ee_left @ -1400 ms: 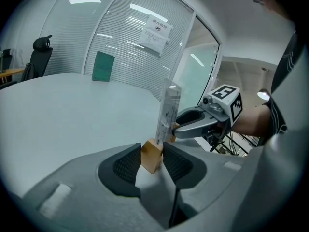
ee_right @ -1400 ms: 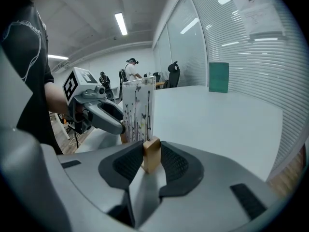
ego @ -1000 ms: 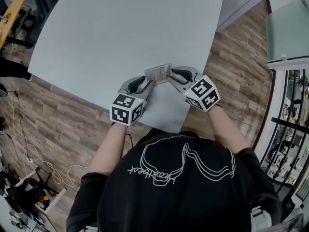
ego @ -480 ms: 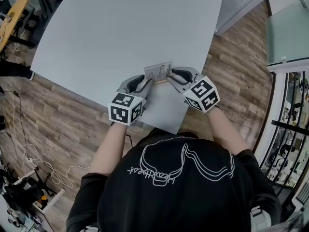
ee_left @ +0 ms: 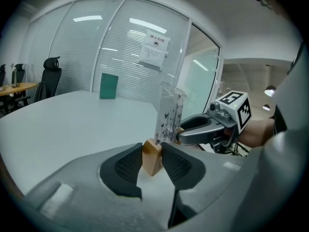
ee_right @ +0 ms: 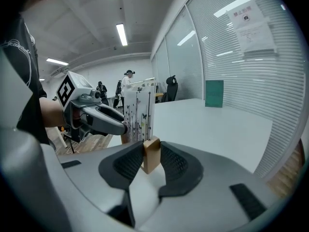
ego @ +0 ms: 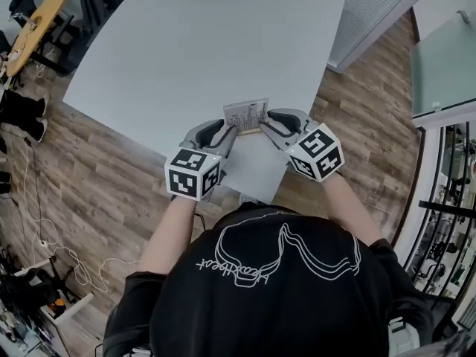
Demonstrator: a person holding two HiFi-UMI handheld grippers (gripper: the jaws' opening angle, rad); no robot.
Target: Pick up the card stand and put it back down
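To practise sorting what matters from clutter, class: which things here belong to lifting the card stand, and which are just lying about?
Job in hand: card stand; left gripper, jaws have just been closing on its wooden base; right gripper, gripping the other end; table.
Lying about: green board; office chair; paper notice; floor cables.

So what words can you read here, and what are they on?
White paper notice on the glass wall: too blurred to read.
Printed white card in the wooden card stand: too small to read.
White scrawl on the person's black shirt: unreadable.
Nothing quotable.
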